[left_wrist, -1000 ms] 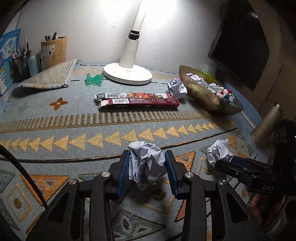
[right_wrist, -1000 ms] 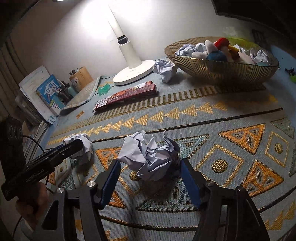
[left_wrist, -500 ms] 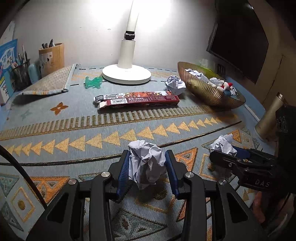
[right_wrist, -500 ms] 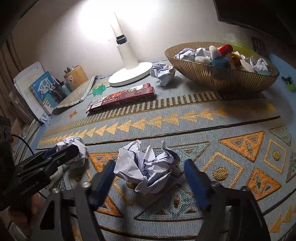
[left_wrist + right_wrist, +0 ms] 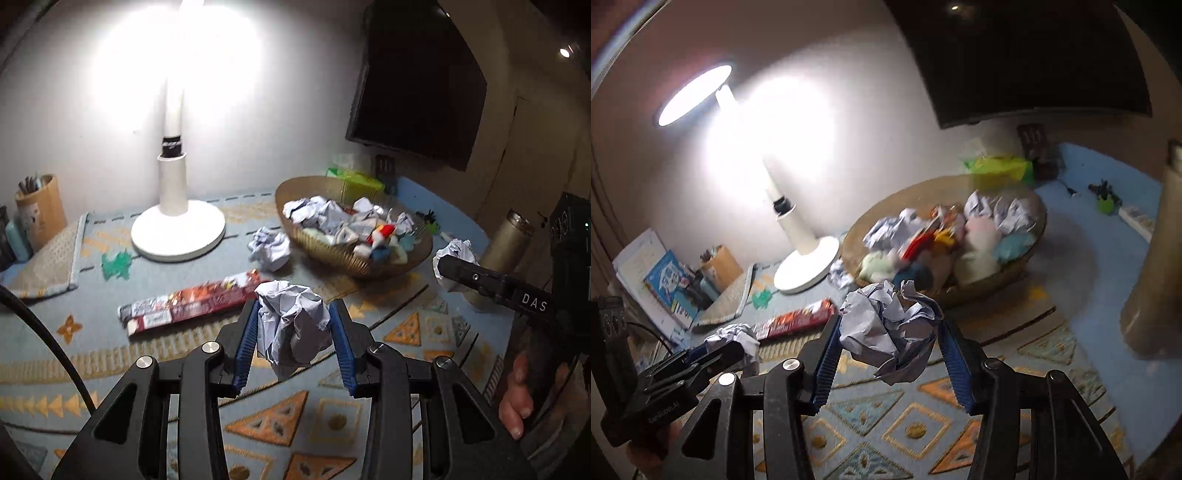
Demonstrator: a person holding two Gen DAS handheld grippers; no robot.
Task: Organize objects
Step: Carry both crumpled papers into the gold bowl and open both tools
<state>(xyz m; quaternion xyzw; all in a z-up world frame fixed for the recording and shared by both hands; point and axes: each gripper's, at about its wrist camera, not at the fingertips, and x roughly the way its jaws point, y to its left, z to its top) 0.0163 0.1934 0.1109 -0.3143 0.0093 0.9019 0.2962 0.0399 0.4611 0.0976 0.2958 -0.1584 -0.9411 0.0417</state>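
My left gripper is shut on a crumpled paper ball, held above the patterned table cloth. My right gripper has a larger crumpled paper ball between its blue pads; its jaws are still closing, the pads press the paper, and the ball is off the table. In the left wrist view the right gripper and its paper ball hang beside the golden wire basket. The basket holds several paper balls and toys. Another paper ball lies on the cloth left of the basket.
A white lamp base stands at the back. A long red box, a green toy and a folded mat lie on the cloth. A pen holder stands at far left, a metal flask right of the basket.
The right gripper closed on its paper ball. Both grippers rose off the cloth with their paper balls and moved toward the basket, which now looks nearer.
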